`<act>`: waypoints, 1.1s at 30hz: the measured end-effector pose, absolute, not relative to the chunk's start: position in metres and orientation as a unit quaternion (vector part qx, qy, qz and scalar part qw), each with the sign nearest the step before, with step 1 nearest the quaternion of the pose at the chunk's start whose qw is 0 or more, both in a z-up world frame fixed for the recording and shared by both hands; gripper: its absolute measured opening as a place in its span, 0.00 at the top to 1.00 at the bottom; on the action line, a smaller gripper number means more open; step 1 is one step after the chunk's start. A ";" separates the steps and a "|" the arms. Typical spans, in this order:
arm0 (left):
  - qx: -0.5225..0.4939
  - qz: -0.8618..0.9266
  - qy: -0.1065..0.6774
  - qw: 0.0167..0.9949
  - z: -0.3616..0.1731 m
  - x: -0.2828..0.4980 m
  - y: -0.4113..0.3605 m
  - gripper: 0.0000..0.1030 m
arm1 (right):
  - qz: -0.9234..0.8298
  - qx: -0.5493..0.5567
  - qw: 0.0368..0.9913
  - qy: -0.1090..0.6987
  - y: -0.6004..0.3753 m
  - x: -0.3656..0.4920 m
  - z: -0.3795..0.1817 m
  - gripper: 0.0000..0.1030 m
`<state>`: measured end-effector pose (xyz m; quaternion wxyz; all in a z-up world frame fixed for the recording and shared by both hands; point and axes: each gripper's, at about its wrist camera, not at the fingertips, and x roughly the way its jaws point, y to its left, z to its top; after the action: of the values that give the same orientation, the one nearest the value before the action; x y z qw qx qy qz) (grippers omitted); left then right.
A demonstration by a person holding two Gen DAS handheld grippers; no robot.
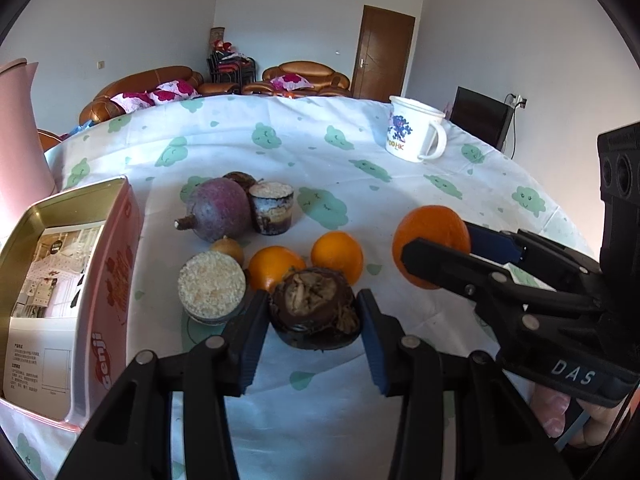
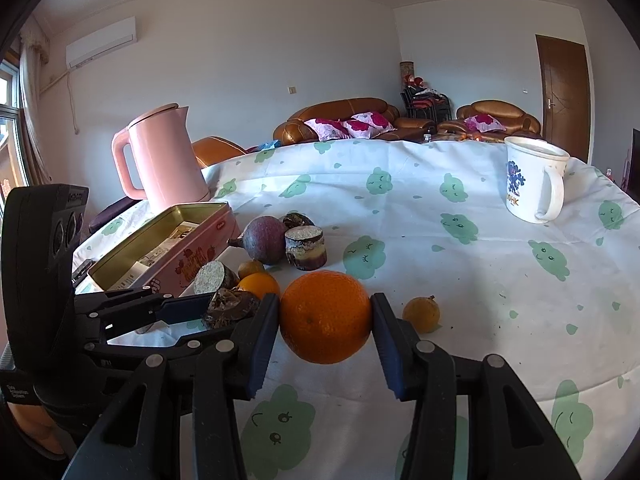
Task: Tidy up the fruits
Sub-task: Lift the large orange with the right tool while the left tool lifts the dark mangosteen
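Note:
My left gripper [image 1: 314,316] is shut on a dark brown taro piece [image 1: 316,310] just above the cloth; it also shows in the right wrist view [image 2: 230,307]. My right gripper [image 2: 326,318] is shut on a large orange [image 2: 325,317], which the left wrist view shows held at the right [image 1: 430,240]. Two more oranges [image 1: 276,266] [image 1: 338,254] lie behind the taro. A purple radish [image 1: 218,210], two cut taro chunks [image 1: 273,208] [image 1: 211,285] and a small yellow fruit [image 1: 227,249] lie nearby.
An open pink tin [image 1: 108,280] stands at the left with papers inside. A pink kettle [image 2: 164,156] stands behind it. A white mug [image 2: 534,180] is at the far right. Another small yellow fruit [image 2: 421,314] lies right of the held orange. The patterned tablecloth [image 2: 460,280] covers the table.

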<state>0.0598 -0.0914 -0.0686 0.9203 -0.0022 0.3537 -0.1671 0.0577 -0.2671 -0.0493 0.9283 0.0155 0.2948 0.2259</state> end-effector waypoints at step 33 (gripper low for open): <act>0.011 -0.131 0.255 0.958 -0.052 0.029 -0.085 0.56 | 0.240 0.004 0.944 0.226 -0.269 0.035 -0.040 0.53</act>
<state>0.0291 -0.0855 -0.0516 0.9579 0.0107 0.2550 -0.1314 0.0354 -0.2691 -0.0404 0.9441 0.0037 0.2260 0.2399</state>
